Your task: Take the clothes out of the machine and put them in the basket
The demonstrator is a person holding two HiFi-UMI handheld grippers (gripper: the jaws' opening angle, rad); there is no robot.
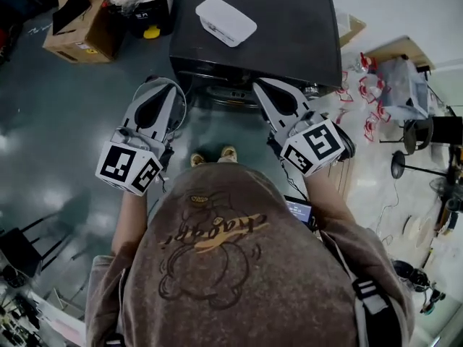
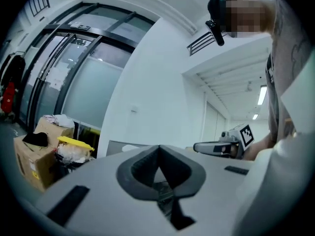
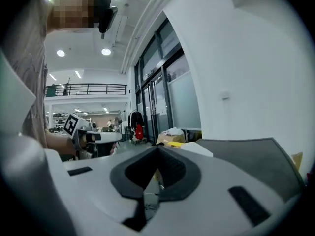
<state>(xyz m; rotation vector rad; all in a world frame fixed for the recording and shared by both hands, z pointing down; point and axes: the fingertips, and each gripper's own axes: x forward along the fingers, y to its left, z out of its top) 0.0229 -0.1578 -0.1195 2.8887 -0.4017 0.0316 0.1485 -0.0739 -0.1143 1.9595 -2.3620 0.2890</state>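
The left gripper (image 1: pixel 165 85) and right gripper (image 1: pixel 266 87) are both closed on nothing, held level just before the black machine (image 1: pixel 289 27). No clothes or basket show, so the load may wait inside or already be moved; any grab needs jaws parted first

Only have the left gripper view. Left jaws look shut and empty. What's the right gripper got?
Observer: Nothing. In its own view the right gripper is shut, jaws together with no cloth between them.
Operator: Where's the machine from us?
Observer: Straight ahead. In the head view the black machine sits just beyond the left gripper and the right one. There's a white box on its top.
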